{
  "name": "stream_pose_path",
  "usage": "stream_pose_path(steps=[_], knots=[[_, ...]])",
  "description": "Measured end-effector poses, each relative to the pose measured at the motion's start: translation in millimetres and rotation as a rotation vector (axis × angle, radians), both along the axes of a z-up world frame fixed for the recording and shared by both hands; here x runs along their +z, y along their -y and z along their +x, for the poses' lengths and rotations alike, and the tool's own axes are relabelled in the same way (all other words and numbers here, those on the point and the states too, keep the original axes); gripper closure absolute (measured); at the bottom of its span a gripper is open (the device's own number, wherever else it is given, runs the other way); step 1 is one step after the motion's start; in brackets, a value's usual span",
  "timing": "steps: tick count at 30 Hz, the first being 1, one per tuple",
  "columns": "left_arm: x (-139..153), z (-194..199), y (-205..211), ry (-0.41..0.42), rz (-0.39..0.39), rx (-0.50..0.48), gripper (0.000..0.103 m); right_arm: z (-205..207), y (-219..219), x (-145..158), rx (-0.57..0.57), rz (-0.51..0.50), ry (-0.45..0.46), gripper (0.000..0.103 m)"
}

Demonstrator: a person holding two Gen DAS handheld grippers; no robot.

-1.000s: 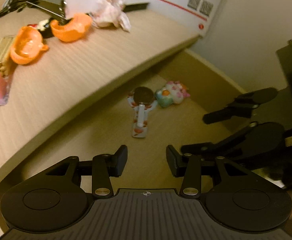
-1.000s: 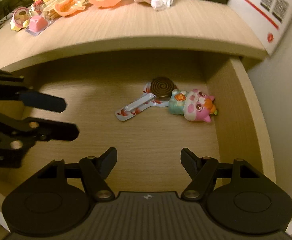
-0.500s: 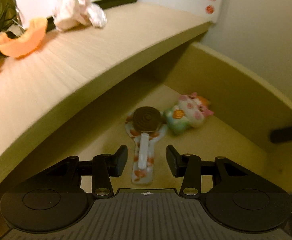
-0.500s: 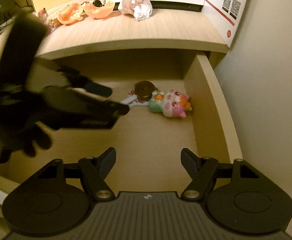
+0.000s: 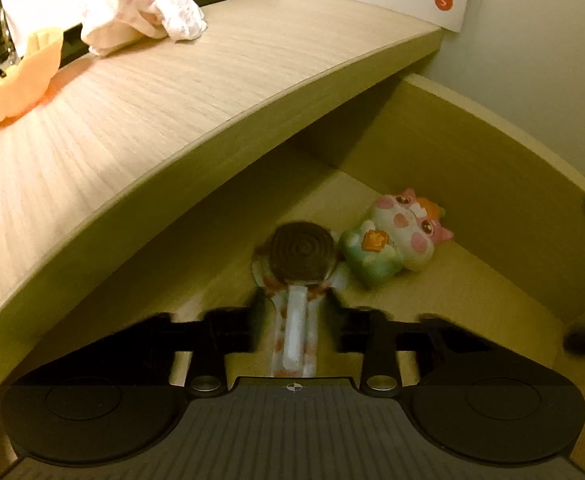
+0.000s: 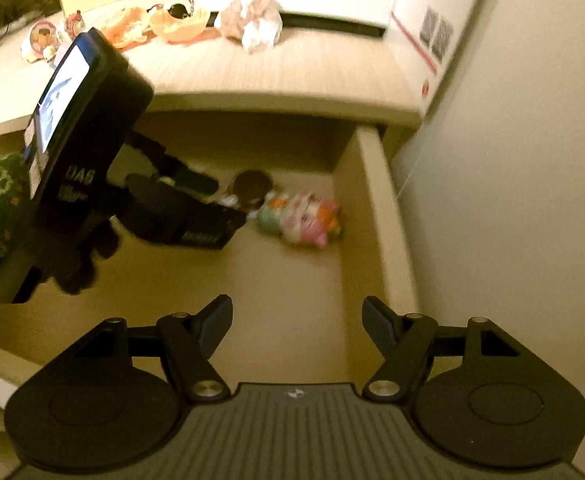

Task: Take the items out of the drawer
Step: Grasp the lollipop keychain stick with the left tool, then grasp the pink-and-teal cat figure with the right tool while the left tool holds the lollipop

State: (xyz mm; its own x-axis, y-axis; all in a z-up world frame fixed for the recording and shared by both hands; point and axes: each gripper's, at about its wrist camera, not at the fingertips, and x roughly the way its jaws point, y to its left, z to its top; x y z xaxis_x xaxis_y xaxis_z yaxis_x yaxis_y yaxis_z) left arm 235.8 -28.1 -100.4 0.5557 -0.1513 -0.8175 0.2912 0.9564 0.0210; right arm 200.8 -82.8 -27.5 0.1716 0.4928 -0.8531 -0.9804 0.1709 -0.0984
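The lollipop (image 5: 298, 280), at twelve o'clock in the drawer (image 6: 388, 216), is being closed on by the left gripper (image 5: 296, 326) for lifting, while the right gripper (image 6: 297, 322) is held wide and empty.

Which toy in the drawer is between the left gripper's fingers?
The lollipop toy with the brown swirl top. The left gripper is closing around its stick, while the pink cat toy lies untouched beside it.

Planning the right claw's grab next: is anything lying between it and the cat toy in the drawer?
No. In the right wrist view only bare drawer floor lies between the right claw and the cat toy.
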Motion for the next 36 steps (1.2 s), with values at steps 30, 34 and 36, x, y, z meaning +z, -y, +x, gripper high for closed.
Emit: stream_pose_path(steps=[30, 34, 36], knots=[[16.0, -79.9, -69.3, -0.111, -0.049, 0.118, 0.086, -43.5, -127.3, -71.5, 0.489, -0.254, 0.446, 0.056], [18.8, -85.0, -74.5, -0.109, -0.049, 0.116, 0.086, -41.5, -130.6, -72.0, 0.469, -0.254, 0.439, 0.051], [18.6, -86.6, -74.0, -0.109, -0.049, 0.119, 0.086, -38.9, -133.0, -70.1, 0.447, -0.256, 0.413, 0.053]])
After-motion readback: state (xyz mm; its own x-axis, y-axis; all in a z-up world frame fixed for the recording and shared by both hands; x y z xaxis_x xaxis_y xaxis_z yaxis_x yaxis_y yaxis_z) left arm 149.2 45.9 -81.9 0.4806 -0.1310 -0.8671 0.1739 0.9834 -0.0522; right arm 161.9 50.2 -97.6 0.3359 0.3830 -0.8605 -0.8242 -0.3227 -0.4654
